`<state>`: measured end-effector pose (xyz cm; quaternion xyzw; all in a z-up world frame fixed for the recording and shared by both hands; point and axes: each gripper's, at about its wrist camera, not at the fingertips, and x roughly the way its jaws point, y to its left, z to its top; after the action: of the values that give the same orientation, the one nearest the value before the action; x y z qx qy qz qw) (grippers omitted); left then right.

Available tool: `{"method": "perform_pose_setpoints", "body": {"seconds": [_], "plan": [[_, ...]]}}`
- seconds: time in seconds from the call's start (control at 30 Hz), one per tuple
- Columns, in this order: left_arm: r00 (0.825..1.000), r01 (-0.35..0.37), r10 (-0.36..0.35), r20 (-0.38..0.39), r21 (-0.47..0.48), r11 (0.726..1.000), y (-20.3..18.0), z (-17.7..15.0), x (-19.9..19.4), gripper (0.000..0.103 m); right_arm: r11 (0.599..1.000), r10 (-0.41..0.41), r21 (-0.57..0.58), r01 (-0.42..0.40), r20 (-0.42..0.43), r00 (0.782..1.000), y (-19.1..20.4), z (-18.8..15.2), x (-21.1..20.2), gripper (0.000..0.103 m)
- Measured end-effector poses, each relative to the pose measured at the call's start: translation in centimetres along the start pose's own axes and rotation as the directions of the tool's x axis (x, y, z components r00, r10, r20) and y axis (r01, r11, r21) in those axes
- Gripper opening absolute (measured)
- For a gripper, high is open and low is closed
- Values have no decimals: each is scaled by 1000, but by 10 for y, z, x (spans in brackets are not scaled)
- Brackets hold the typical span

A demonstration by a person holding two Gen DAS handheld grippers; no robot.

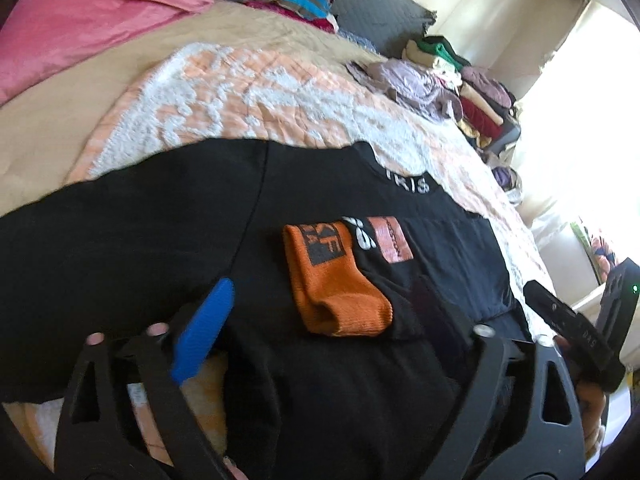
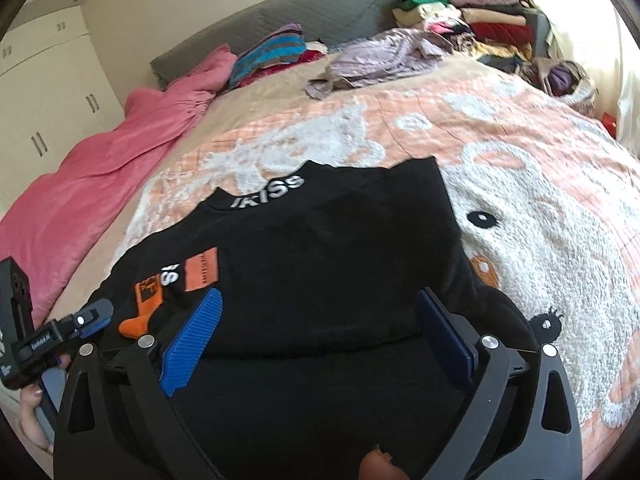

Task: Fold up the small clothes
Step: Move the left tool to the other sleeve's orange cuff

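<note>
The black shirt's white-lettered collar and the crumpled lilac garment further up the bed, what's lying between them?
Only bare peach-and-white fleecy blanket, clearest in the right wrist view, separates the collar from the lilac garment.

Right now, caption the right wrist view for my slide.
Open right hand-held gripper over a black shirt on the patterned blanket.

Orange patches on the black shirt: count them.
2: the orange knitted cuff patch at the chest, and the flat orange rectangular label beside it on the black shirt. Folds may hide more.
</note>
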<state>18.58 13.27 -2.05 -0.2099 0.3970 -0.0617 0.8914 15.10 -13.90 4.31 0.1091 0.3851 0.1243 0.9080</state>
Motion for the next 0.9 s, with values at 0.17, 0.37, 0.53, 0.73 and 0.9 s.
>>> {"method": "perform_pose_setpoints", "body": {"seconds": [0.17, 0.37, 0.53, 0.73, 0.9], "plan": [[998, -44, 45, 43, -16, 999, 11, 1, -15, 93, 998, 3, -64, -2, 23, 1000, 24, -1, -5, 98], [995, -72, 77, 71, -63, 995, 30, 0, -35, 93, 996, 38, -88, -35, 35, 999, 45, -2, -11, 98], [988, -104, 113, 101, -86, 991, 41, -2, -54, 93, 991, 59, -124, -54, 35, 998, 63, -3, -15, 98], [983, -131, 147, 114, -131, 983, 54, -7, -73, 93, 982, 100, -163, -94, 29, 995, 88, -7, -19, 98], [972, -166, 190, 141, -165, 972, 67, -11, -95, 93, 970, 130, -208, -124, 17, 991, 112, -12, -18, 98]]}}
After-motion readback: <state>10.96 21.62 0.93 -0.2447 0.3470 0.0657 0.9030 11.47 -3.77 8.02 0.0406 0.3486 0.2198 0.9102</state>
